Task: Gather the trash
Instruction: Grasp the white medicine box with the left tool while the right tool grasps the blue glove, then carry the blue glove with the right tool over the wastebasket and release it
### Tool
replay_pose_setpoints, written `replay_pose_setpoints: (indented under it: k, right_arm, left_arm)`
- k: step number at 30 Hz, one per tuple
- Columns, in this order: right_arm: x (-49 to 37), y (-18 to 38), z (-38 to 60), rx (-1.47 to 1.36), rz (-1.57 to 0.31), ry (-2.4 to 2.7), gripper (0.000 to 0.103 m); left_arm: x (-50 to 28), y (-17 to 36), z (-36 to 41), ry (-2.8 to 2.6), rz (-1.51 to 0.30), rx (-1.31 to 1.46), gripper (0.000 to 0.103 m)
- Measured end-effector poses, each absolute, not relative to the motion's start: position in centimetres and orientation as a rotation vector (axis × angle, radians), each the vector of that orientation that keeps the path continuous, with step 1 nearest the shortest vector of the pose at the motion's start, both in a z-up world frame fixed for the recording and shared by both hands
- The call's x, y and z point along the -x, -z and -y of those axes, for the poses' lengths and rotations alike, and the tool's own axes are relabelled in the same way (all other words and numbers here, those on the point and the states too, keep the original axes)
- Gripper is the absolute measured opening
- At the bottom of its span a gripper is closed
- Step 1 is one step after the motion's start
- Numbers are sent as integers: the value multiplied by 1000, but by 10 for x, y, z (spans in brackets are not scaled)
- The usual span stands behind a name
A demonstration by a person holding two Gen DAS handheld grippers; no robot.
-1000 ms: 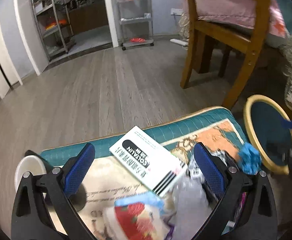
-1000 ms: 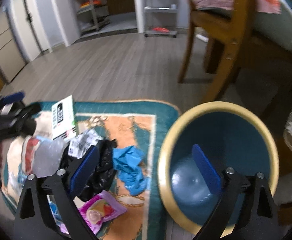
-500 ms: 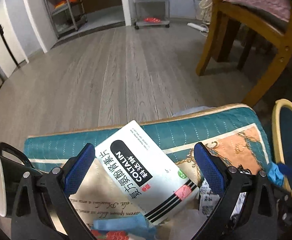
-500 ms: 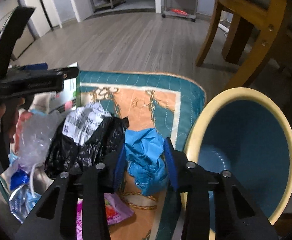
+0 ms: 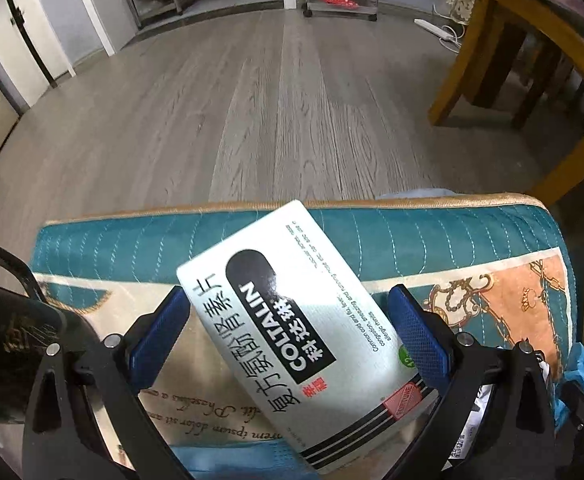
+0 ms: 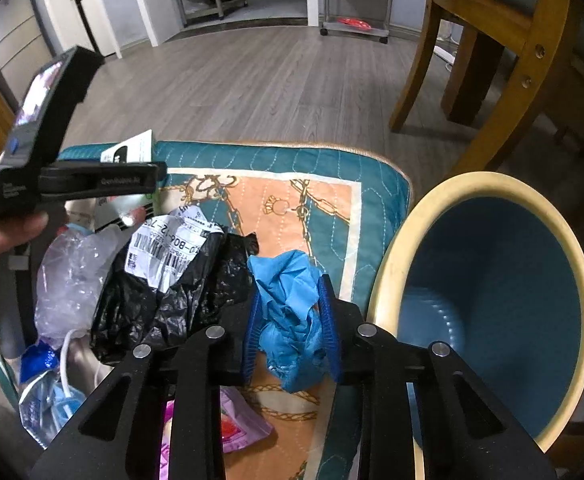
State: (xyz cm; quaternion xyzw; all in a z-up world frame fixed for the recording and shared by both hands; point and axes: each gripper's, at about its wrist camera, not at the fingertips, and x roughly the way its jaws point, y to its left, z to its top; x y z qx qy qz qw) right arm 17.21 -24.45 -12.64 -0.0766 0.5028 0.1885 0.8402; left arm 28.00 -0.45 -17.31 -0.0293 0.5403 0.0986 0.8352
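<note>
Right gripper [image 6: 290, 328] is pinching a crumpled blue wad [image 6: 289, 320] between its fingers over the mat [image 6: 376, 208], bin [image 6: 388, 264] at three o'clock, while left gripper [image 5: 289, 340] is hovering with fingers wide, straddling a white box [image 5: 292, 320].

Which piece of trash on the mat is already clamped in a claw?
The crumpled blue wrapper, pinched in the right claw beside the bin. The black bag and medicine box lie ungripped.

crumpled blue wad [image 6: 289, 312] clamped between right tongs [image 6: 289, 320], beside teal bin [image 6: 388, 276]. white coltalin box [image 5: 300, 320] flat on mat, between parted left tongs [image 5: 292, 336].
</note>
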Motion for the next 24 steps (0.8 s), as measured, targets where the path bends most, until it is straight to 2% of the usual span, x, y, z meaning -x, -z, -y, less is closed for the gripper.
replay_pose_setpoints:
  k: [9, 14, 24]
  right_arm:
    - [-170, 118, 241, 166, -1032, -424, 29]
    - [-169, 114, 243, 166, -1018, -427, 28]
    - [-171, 106, 250, 128, -991, -425, 28]
  left_arm:
    - [-273, 178, -5, -186, -1144, 80, 96]
    - [-267, 173, -5, -178, -1133, 68, 88]
    - [-258, 141, -10, -177, -1046, 11, 81]
